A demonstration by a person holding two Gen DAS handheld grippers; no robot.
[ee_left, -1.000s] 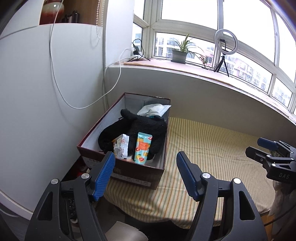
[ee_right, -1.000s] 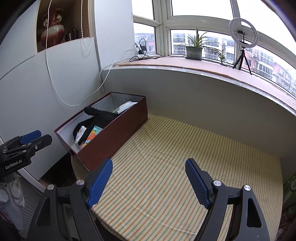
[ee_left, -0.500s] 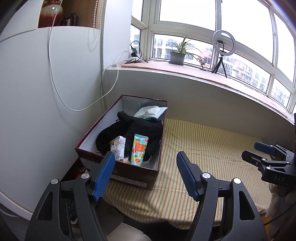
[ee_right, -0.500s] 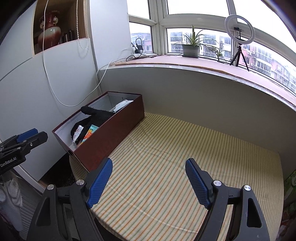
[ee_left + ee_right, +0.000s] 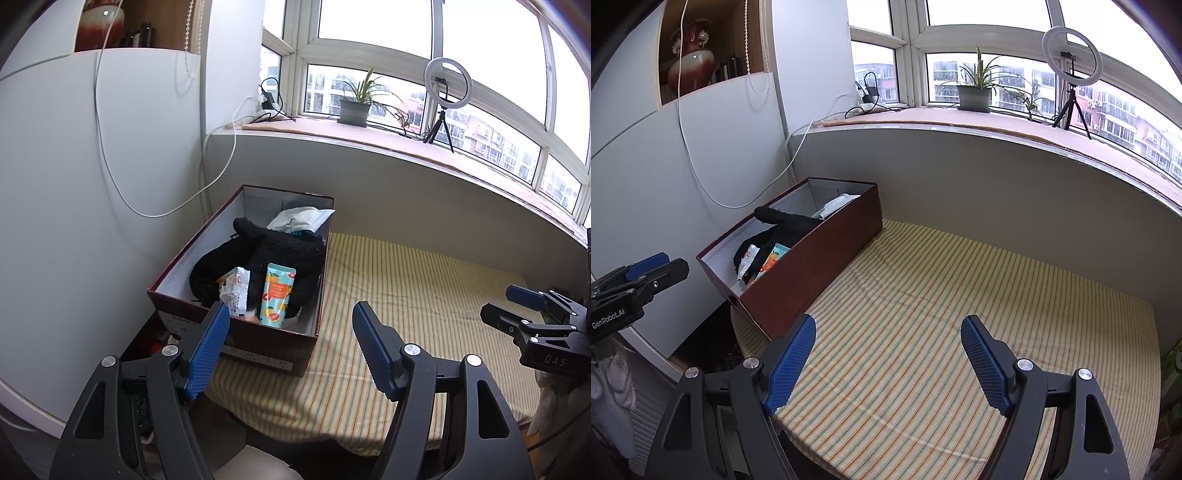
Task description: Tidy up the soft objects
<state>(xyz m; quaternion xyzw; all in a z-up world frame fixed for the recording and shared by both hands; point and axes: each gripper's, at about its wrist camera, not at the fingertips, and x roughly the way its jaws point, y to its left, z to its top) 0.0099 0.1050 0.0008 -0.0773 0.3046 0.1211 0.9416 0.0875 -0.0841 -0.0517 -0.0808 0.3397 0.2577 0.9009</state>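
Observation:
A dark red cardboard box point(image 5: 236, 338) stands at the left end of a striped table point(image 5: 417, 291); it also shows in the right wrist view point(image 5: 820, 258). Inside lie a black fuzzy glove point(image 5: 280, 254), a white wipes pack point(image 5: 299, 218), a teal and orange pouch point(image 5: 277, 295) and a small white packet point(image 5: 234, 290). My left gripper point(image 5: 290, 341) is open and empty, held back from the box's near corner. My right gripper point(image 5: 888, 363) is open and empty above the table's near edge.
A white cabinet wall point(image 5: 74, 184) with a hanging white cable point(image 5: 110, 173) stands left of the box. Behind the table a grey wall rises to a windowsill holding a potted plant point(image 5: 975, 94) and a ring light point(image 5: 1071, 55).
Both grippers have drawn back and up a little from the table, so the box looks smaller. Both stay open. Nothing in the box has moved.

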